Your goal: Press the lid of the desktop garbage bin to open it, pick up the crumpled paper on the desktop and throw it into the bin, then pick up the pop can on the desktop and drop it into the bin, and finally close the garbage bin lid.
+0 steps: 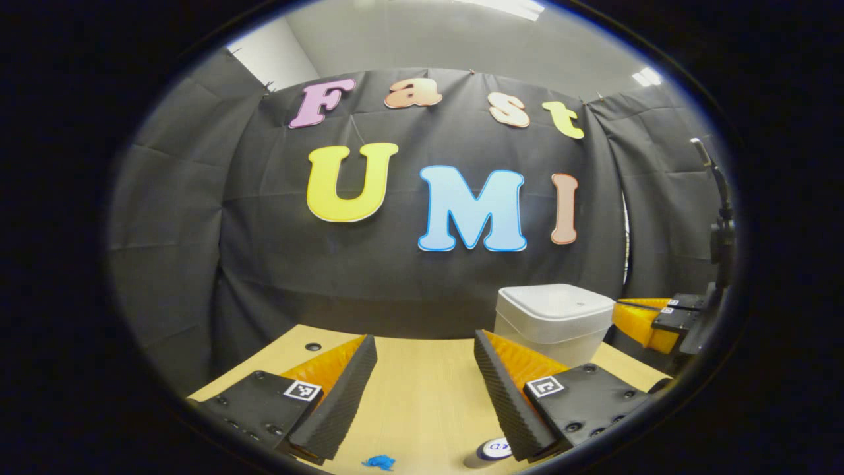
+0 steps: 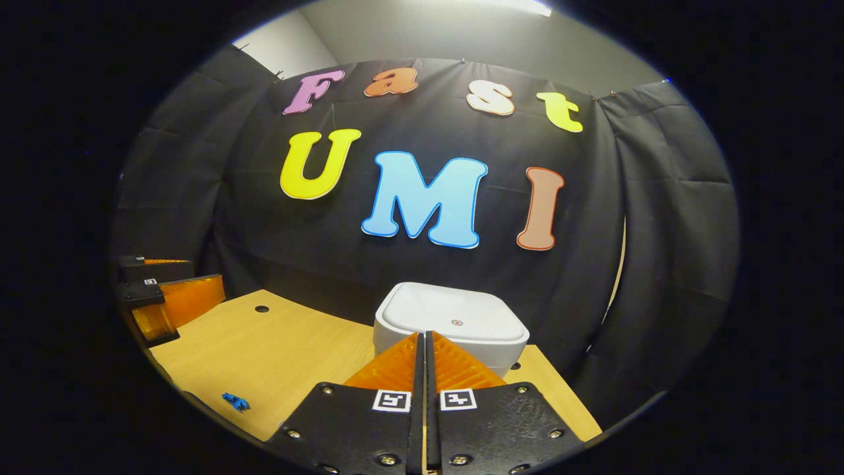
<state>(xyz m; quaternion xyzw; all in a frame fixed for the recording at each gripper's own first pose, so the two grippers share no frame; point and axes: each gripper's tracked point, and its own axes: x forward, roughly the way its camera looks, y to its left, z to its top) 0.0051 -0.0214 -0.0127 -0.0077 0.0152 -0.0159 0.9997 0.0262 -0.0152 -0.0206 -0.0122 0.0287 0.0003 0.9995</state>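
Nothing of the task looks done yet. Left to right: the left gripper (image 1: 425, 349) hangs over the desk (image 1: 422, 389) with fingers wide apart; the blue crumpled paper (image 1: 379, 462) and pop can (image 1: 489, 452) lie at its near edge. The right gripper (image 2: 422, 340), fingers together, points at the closed bin (image 2: 452, 326) near the far edge.

Bin (image 2: 451, 324): white, lid with a small red dot. Desktop (image 2: 277, 349): light wood grain. Crumpled paper (image 1: 379, 462): bright blue.
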